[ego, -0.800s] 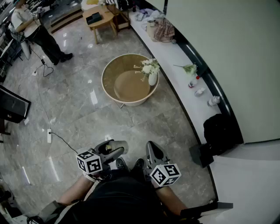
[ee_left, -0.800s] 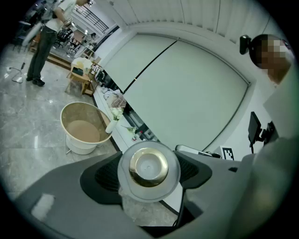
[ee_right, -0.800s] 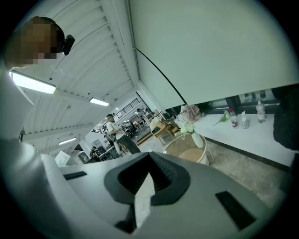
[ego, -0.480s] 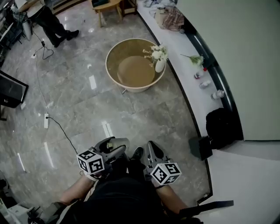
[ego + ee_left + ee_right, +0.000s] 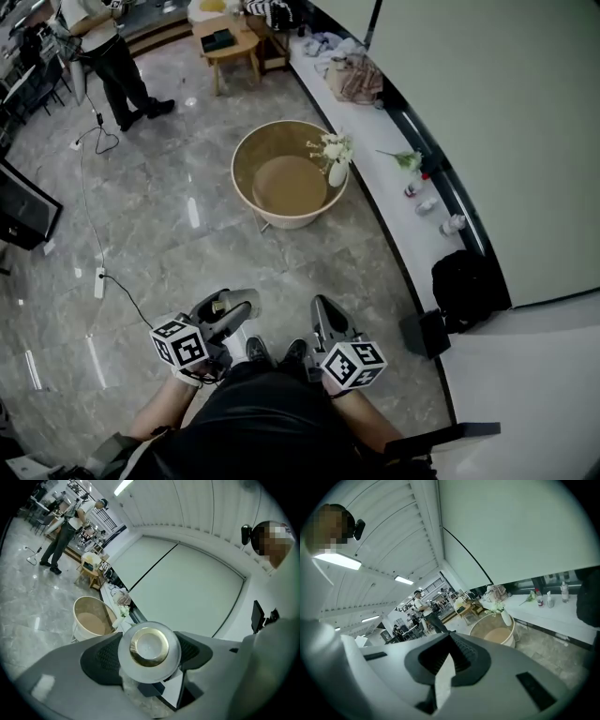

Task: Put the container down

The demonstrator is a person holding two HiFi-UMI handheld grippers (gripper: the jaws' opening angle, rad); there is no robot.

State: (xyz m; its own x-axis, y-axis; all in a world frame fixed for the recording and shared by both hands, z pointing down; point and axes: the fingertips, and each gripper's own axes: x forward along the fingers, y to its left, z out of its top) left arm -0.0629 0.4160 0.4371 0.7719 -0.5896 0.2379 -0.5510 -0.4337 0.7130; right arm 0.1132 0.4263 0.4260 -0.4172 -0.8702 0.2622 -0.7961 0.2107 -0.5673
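With only marble floor (image 5: 169, 234) beneath and the round tan desk (image 5: 281, 221) and its flower vase (image 5: 337, 173) well off at twelve o'clock, the gold-rimmed container (image 5: 149, 648), clamped in the wide-spread left gripper (image 5: 234, 311), could slip and shatter, the closed, empty right gripper (image 5: 449, 653) unready.

Container (image 5: 149, 648), centre of frame: white, gold ring. Left gripper (image 5: 225, 309) and right gripper (image 5: 326, 323): grey, black textured pads. Marker cubes (image 5: 354, 364): black-and-white squares. Floor (image 5: 159, 253): grey veined marble. Tub (image 5: 267, 145), upper centre: cream outside, tan inside. Flowers (image 5: 333, 148): white. Bag (image 5: 469, 286), right: black.
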